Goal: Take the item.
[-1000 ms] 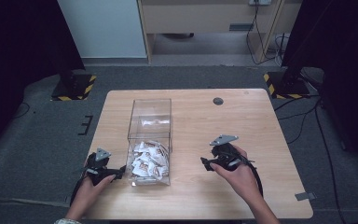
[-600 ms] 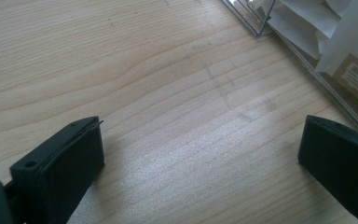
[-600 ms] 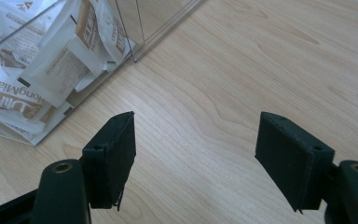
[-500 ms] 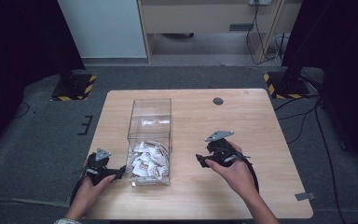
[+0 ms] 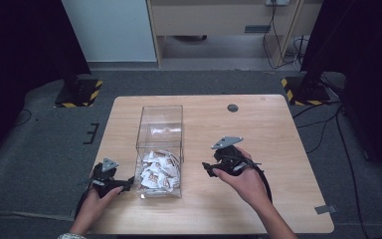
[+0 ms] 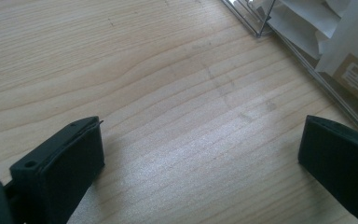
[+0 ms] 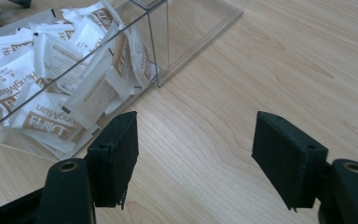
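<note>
Moved a little toward the clear box [image 5: 160, 144] since the earlier picture: right gripper [image 5: 210, 169], now near the box's right wall but apart from it, jaws pointing at the box. Jaws just closing slightly, yet wide apart, nothing between them except bare table [image 7: 242, 84]. Seen through the clear wall in the right gripper view: white packets [image 7: 51, 88] with brown print, piled against the near end of the box. Unchanged on the other side: left gripper [image 5: 124, 184], low on the table just beside the box's near left corner, jaws wide apart with only wood grain between them, one corner of the box and a few packets at the upper right edge of the left gripper view. Packets [image 5: 157, 171] heaped in the near half of the box, far half without any. Box standing upright on the table, long side running away from the person.
</note>
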Motion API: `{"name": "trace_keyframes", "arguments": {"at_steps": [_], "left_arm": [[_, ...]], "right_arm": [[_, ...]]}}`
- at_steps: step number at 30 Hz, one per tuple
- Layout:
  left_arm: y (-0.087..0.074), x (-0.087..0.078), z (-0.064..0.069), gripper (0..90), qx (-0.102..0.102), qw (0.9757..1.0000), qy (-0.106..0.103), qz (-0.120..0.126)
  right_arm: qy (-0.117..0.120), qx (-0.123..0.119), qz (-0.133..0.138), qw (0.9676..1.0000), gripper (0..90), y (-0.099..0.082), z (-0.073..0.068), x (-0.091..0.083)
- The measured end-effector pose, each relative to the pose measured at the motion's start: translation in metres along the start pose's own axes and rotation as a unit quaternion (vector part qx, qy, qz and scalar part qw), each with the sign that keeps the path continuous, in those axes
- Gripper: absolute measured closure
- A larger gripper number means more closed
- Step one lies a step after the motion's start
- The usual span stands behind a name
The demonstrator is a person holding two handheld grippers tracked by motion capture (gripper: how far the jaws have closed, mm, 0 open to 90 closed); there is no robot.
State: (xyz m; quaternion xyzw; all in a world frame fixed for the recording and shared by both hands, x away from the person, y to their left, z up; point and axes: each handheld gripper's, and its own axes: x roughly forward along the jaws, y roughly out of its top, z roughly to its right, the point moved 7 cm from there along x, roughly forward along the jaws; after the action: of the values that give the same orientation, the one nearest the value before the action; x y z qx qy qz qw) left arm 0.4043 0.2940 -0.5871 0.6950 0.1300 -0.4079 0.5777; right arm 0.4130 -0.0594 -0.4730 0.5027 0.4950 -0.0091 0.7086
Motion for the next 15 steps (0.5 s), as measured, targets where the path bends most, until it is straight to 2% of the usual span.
{"name": "trace_keyframes", "arguments": {"at_steps": [15], "left_arm": [[0.0,0.0,0.0,0.0,0.0,1.0,0.0,0.0]], "right_arm": [[0.007,-0.021,0.005,0.9997,40.0,0.018,-0.013,0.001]]}}
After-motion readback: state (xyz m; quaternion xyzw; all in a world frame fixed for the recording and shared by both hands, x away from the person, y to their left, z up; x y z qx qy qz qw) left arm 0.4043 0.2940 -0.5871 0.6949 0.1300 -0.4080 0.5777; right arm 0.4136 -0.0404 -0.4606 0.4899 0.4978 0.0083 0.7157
